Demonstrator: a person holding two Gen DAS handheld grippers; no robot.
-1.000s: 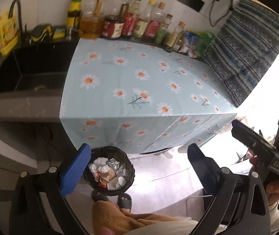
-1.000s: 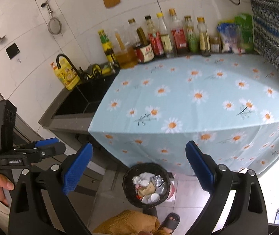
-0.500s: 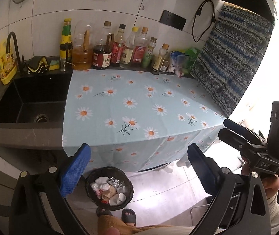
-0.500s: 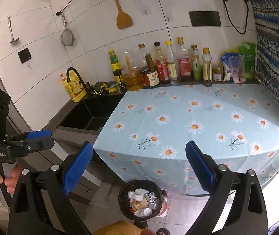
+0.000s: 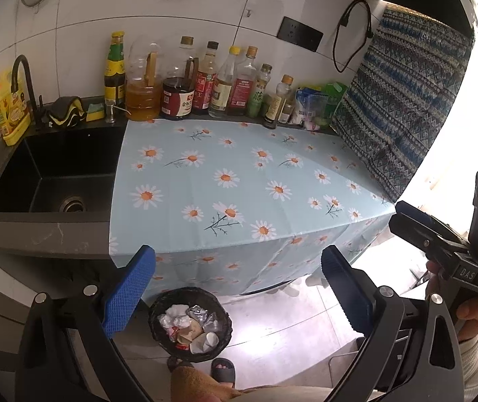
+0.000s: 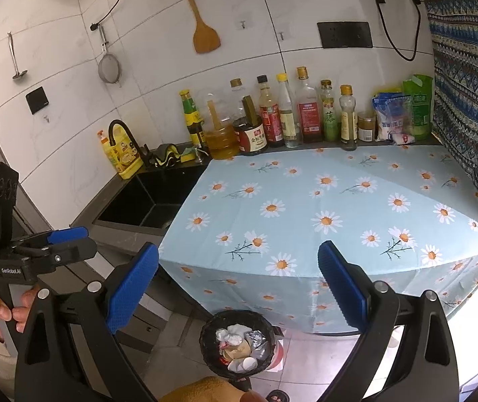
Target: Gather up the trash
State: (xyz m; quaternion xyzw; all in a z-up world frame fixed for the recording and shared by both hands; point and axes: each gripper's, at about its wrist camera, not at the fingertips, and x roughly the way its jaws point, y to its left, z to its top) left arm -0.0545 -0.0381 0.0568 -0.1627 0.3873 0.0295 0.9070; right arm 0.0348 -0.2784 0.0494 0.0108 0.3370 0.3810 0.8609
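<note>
A black waste bin [image 5: 190, 325] stands on the floor below the counter's front edge, holding crumpled paper, foil and paper cups; it also shows in the right wrist view [image 6: 237, 345]. My left gripper [image 5: 237, 289] is open and empty, held above the bin in front of the daisy tablecloth [image 5: 239, 181]. My right gripper [image 6: 239, 284] is open and empty, also in front of the cloth [image 6: 339, 207]. Each gripper shows in the other's view, the right one [image 5: 440, 244] and the left one [image 6: 34, 251]. No trash shows on the cloth.
A black sink [image 5: 54, 174] with a tap lies left of the cloth. Several sauce bottles [image 5: 205, 83] and packets [image 5: 316, 104] line the back wall. A patterned cloth [image 5: 403, 107] hangs at the right. My foot in a sandal [image 5: 222, 368] is by the bin.
Both grippers have risen and tilted up: the counter and wall have moved down in view and the bin sits lower and smaller. Both stayed open and empty.
</note>
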